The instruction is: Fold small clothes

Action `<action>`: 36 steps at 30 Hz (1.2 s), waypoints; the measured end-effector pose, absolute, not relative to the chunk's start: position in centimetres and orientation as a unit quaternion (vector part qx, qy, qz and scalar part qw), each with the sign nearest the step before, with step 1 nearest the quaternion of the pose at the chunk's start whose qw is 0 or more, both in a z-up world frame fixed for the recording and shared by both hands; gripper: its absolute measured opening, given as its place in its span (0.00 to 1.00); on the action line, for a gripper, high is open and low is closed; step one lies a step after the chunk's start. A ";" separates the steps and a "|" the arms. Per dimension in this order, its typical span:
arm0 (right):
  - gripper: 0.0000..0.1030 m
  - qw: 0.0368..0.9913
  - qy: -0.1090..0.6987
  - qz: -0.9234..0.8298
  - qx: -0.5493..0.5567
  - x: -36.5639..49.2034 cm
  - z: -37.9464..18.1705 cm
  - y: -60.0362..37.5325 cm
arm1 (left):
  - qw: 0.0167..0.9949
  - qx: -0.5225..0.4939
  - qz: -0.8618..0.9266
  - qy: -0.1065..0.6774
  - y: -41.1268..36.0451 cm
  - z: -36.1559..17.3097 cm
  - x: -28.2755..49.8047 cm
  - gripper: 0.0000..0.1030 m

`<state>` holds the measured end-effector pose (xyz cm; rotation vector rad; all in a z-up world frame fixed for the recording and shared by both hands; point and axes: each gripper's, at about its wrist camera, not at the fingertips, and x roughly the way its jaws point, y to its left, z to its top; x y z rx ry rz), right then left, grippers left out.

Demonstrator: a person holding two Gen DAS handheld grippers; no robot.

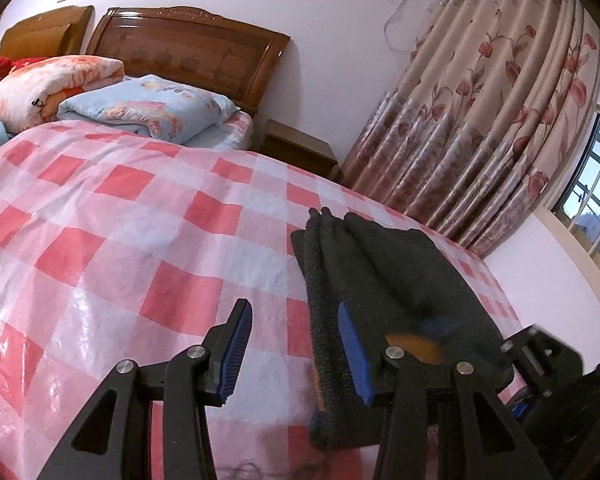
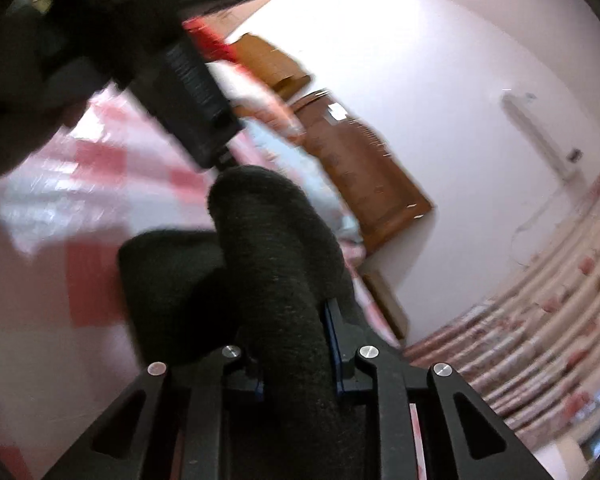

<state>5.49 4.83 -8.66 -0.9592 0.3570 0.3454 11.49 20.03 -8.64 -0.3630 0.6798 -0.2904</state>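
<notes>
A dark knitted garment (image 1: 384, 280) lies folded on the pink checked bed cover (image 1: 120, 240), with an orange patch near its near end. My left gripper (image 1: 296, 344) is open; its right finger (image 1: 354, 356) rests against the garment's left edge and its left finger (image 1: 236, 348) hangs over the cover. In the blurred right wrist view my right gripper (image 2: 296, 356) is shut on a thick roll of the same dark garment (image 2: 276, 264), held above the cover (image 2: 40, 280). The left gripper's body (image 2: 188, 100) shows at upper left.
Folded quilts and a pillow (image 1: 148, 104) lie at the wooden headboard (image 1: 188, 44). A bedside cabinet (image 1: 300, 144) stands beside the bed. A floral curtain (image 1: 492, 120) and a window (image 1: 596, 184) are on the right. The bed's edge runs just right of the garment.
</notes>
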 end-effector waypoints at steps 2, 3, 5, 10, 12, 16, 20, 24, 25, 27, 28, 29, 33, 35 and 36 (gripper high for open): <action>1.00 0.834 0.187 0.188 -0.483 5.4 -10.5 5.1 | 0.916 -0.180 -0.140 0.331 19.9 -8.5 11.6 0.44; 1.00 0.833 0.174 0.183 -0.492 4.8 -10.9 5.3 | 0.916 -0.180 -0.142 0.328 19.8 -8.2 11.7 0.44; 1.00 0.835 0.183 0.193 -0.482 4.8 -10.4 5.4 | 0.920 -0.173 -0.152 0.317 19.1 -7.0 11.6 0.44; 1.00 0.869 0.197 0.292 -0.348 2.5 -5.0 2.0 | 0.925 -0.127 -0.200 0.297 15.7 -3.8 11.9 0.44; 0.92 0.891 0.204 0.282 -0.290 1.5 -3.8 -0.3 | 0.923 -0.107 -0.221 0.296 13.7 -2.9 12.5 0.44; 0.00 0.938 0.235 0.202 -0.154 3.2 -1.7 -7.0 | 0.914 -0.058 -0.258 0.307 9.3 -2.3 14.1 0.44; 0.00 0.947 0.256 0.161 -0.113 4.9 -1.4 -9.2 | 0.902 -0.017 -0.259 0.345 6.2 -4.2 15.5 0.44; 1.00 0.917 0.295 0.207 -0.172 5.2 -5.5 -6.6 | 0.897 -0.031 -0.249 0.365 7.0 -7.7 14.9 0.38; 1.00 0.920 0.275 0.205 -0.188 4.5 -6.1 -6.3 | 0.900 -0.031 -0.252 0.354 7.4 -7.9 14.2 0.36; 1.00 0.920 0.272 0.210 -0.190 4.4 -6.4 -6.5 | 0.902 -0.026 -0.254 0.349 7.9 -8.0 13.6 0.34; 1.00 0.919 0.274 0.215 -0.185 4.5 -6.2 -6.7 | 0.901 -0.027 -0.253 0.350 8.0 -7.9 13.7 0.31; 1.00 0.918 0.274 0.220 -0.184 4.5 -6.1 -7.0 | 0.901 -0.030 -0.253 0.352 8.1 -7.9 13.8 0.31; 1.00 0.910 0.290 0.233 -0.183 3.9 -5.7 -7.3 | 0.900 -0.029 -0.241 0.363 7.5 -7.6 13.9 0.30; 1.00 0.902 0.303 0.254 -0.174 3.8 -4.5 -7.8 | 0.896 -0.032 -0.236 0.374 7.4 -6.6 14.1 0.30; 1.00 0.901 0.303 0.261 -0.169 4.1 -4.0 -8.0 | 0.897 -0.036 -0.239 0.371 7.4 -5.7 14.2 0.30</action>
